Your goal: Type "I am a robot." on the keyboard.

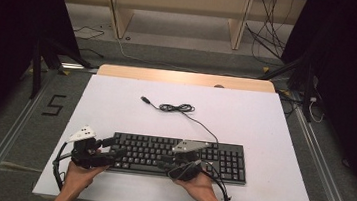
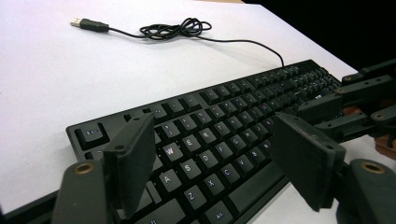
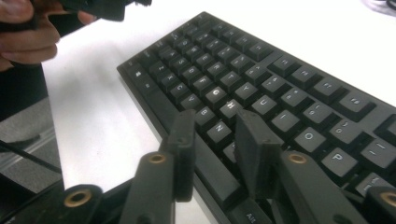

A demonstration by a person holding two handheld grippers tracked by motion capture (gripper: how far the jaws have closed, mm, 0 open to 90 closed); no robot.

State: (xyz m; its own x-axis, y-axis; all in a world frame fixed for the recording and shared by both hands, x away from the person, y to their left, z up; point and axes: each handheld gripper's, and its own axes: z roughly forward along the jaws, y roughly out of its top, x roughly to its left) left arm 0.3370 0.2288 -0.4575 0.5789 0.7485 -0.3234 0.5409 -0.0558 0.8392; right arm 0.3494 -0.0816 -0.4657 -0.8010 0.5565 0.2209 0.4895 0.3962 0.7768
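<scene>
Both your grippers hover over the black keyboard, which lies at the near edge of the white table. Your left gripper is spread wide over the letter keys, holding nothing; your right gripper stands part-open above the bottom row, also unladen. Press one key squarely; keep the jaws clear of neighbouring keys.

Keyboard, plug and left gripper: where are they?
Keyboard point(image 1: 180, 157): high view, on its middle keys.
Plug point(image 2: 89, 24): left gripper view, on its black body.
Left gripper point(image 2: 212, 161): left gripper view, midway between its fingertips.
</scene>
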